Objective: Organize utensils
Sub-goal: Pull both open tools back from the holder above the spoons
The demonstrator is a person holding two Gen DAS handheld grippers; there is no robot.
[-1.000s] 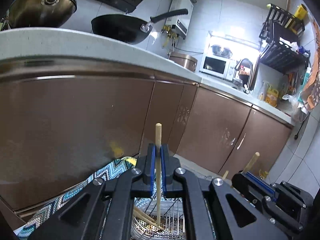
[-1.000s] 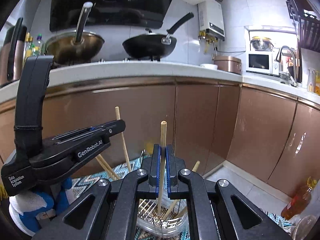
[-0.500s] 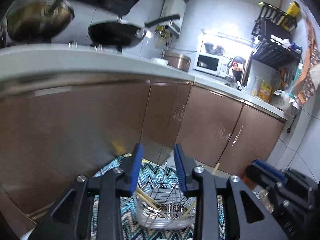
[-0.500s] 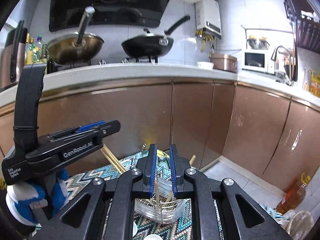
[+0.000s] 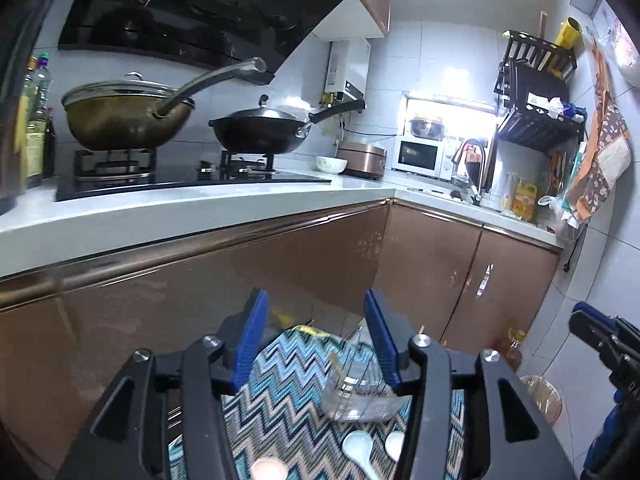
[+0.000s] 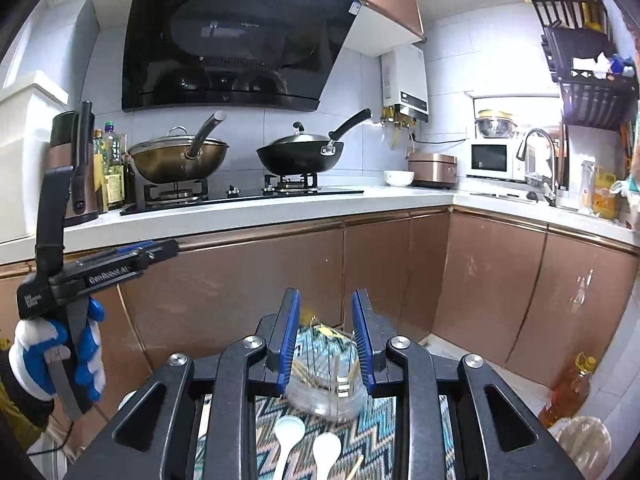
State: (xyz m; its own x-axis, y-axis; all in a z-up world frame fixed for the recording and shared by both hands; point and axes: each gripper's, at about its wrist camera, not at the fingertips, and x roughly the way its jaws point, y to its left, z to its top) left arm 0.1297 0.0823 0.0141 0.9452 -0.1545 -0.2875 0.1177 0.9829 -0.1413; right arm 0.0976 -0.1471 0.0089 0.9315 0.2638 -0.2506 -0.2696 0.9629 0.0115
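A clear holder with a wire insert (image 6: 326, 384) stands on the zigzag mat (image 6: 380, 428) and holds several wooden chopsticks (image 6: 304, 372). Two white spoons (image 6: 288, 436) lie on the mat in front of it, and one loose chopstick (image 6: 354, 468) beside them. My right gripper (image 6: 326, 336) hangs above the holder, its jaws opening with nothing between them. My left gripper (image 5: 316, 340) is also raised, its jaws opening and empty; the holder (image 5: 360, 396) and the spoons (image 5: 360, 446) show below it. In the right wrist view the left gripper (image 6: 160, 248) is held by a gloved hand (image 6: 56, 360).
Brown cabinet fronts (image 6: 280, 280) rise just behind the mat, under a white counter (image 6: 280, 208) with two woks (image 6: 300, 156) on the hob. An oil bottle (image 6: 568, 392) and a lidded container (image 6: 584, 444) stand on the floor to the right. A small pale cup (image 5: 269, 469) sits at the mat's near edge.
Both grippers let go of the chopsticks they held upright in the holder, opened, and rose back away from it. The chopsticks now rest in the holder.
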